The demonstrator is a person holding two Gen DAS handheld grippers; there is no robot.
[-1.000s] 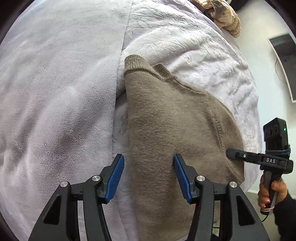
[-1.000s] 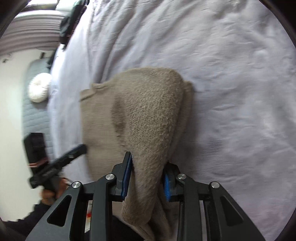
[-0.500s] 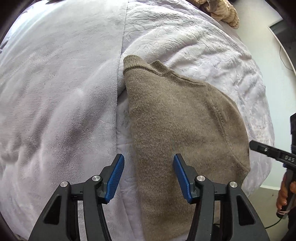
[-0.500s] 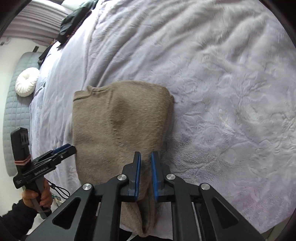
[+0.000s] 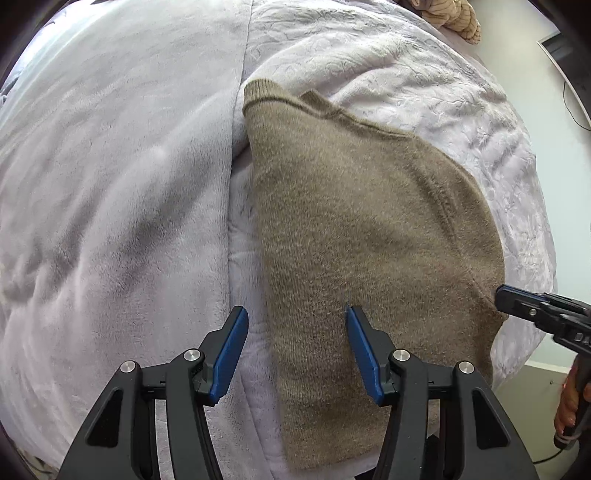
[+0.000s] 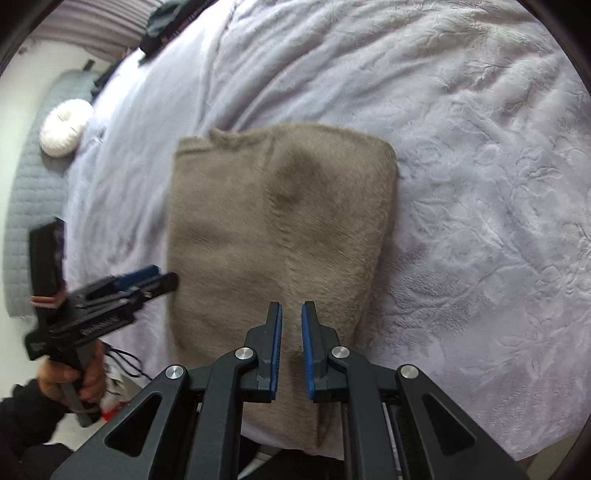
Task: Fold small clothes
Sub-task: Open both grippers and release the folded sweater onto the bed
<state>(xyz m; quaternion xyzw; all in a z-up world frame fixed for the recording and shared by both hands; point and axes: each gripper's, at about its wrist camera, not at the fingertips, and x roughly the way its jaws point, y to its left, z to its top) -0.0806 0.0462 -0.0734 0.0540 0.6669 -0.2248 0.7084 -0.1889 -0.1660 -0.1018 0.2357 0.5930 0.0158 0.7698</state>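
Note:
A brown knitted sweater lies folded flat on a pale lilac blanket, also in the right wrist view. My left gripper is open and empty, above the sweater's left edge near its bottom. My right gripper is nearly shut with a narrow gap, empty, above the sweater's near end. The right gripper shows in the left wrist view at the sweater's right edge. The left gripper shows in the right wrist view at its left edge.
The lilac blanket covers the bed around the sweater. A beige garment lies at the far edge. A white round cushion and dark clothes lie far left. The bed edge is close below the sweater.
My right gripper held up a fold of the sweater a second ago; it has let go and pulled back, and the sweater lies flat. Both views have backed away.

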